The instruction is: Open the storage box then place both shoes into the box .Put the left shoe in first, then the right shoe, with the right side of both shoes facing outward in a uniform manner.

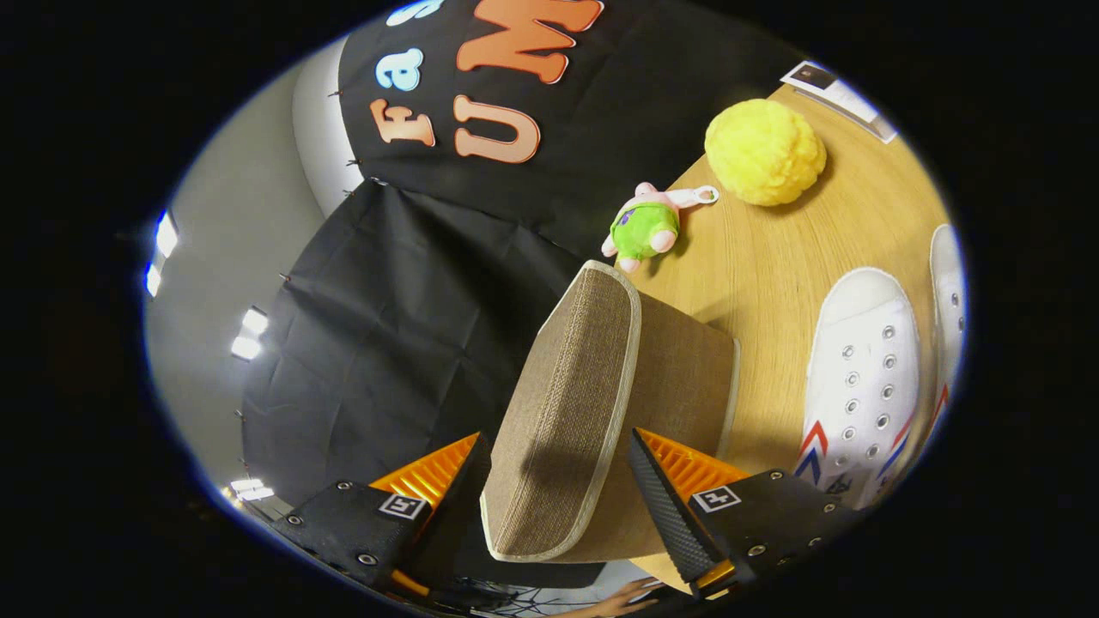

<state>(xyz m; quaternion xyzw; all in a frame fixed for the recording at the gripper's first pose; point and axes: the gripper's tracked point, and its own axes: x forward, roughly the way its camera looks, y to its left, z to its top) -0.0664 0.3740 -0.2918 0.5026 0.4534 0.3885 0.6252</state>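
Brown woven lid [567,412] stands between the gripper [558,468] fingers, seemingly pinched; white shoes [859,386] lie off to its right.

Black cloth wall [412,343], wooden table [773,275], bright ceiling lights [249,335]

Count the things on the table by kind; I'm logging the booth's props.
Shoes: 2 (white shoe, second shoe)
Toys: 2 (green plush, yellow ball)
Boxes: 1 (brown box, its lid between the gripper fingers)
Cards: 1 (card)
Total: 6
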